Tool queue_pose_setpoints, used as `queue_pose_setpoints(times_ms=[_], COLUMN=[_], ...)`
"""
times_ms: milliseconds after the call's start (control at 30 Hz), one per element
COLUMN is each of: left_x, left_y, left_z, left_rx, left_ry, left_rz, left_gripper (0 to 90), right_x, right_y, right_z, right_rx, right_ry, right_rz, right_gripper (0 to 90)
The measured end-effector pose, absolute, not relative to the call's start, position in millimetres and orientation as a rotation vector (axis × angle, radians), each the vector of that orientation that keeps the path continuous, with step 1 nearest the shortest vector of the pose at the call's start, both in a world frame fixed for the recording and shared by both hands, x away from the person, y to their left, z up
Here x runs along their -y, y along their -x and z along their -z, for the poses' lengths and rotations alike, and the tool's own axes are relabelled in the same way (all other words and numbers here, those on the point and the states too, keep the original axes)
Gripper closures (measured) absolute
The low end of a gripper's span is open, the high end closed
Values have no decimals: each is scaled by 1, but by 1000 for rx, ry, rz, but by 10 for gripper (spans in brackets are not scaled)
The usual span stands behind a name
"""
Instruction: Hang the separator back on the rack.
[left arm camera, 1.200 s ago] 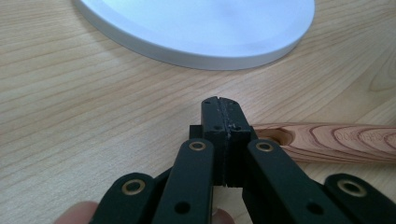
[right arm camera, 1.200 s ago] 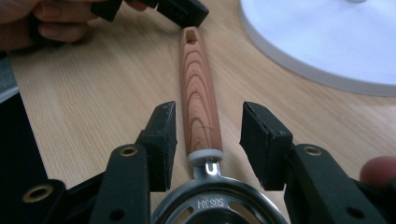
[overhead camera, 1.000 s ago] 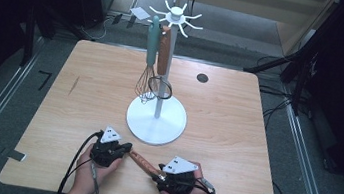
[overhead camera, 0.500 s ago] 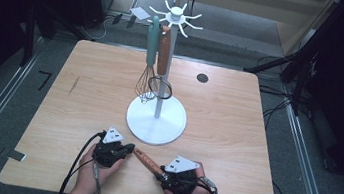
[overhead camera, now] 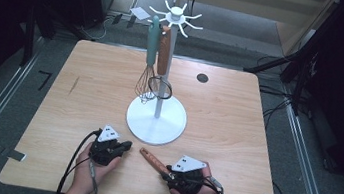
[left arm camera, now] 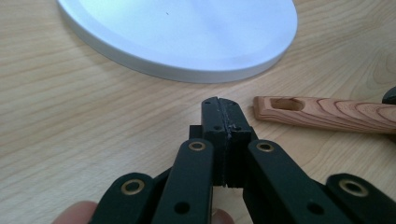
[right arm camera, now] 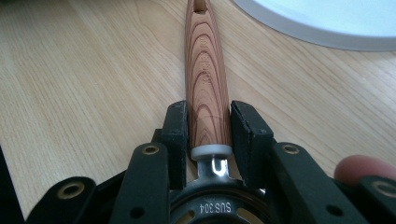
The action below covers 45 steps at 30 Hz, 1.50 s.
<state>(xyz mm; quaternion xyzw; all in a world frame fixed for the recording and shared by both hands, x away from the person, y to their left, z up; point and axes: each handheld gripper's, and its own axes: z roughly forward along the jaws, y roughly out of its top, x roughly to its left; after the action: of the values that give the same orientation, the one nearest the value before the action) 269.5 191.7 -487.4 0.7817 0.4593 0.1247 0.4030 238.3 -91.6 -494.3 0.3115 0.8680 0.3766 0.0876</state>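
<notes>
Closing in from both sides, the right gripper has its fingers now pressed on the wooden handle, which lies on the tabletop pointing ahead toward the stand's base, ready for lifting, while the left gripper stays shut and empty just beside the handle's tip.

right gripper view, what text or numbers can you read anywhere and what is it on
"SUS 304": stamped upside down on the metal part of the wooden-handled utensil between the right tongs.
A faint mark pressed into the wooden handle: too blurred to read.
A dark mark on the floor left of the table in the high view looks like "7": unsure.
</notes>
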Motion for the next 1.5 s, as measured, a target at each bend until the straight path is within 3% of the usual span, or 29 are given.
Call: queue_pose_setpoints(times_ms=[767,933,1133,1500], left_x=[-318,-339,-356,-361], left_y=[-268,-269,-270,-272], left_z=[466,469,469,475], left_rx=[-1326,-1395,-1496,-1520], left_ry=[-1700,-1665,-1616,-1605], left_rz=[-540,-603,-657,-653], left_gripper=[589,479,279,271], right_x=[128,136,152,181], right_y=[-248,-250,-254,-266], right_z=[490,490,490,488], right_rx=[-2567,-2554,-2517,-2357], right_ry=[-990,-1013,-1083,-1312], right_rz=[-1029,-1007,-983,-971], right_gripper=[700,700,700,716])
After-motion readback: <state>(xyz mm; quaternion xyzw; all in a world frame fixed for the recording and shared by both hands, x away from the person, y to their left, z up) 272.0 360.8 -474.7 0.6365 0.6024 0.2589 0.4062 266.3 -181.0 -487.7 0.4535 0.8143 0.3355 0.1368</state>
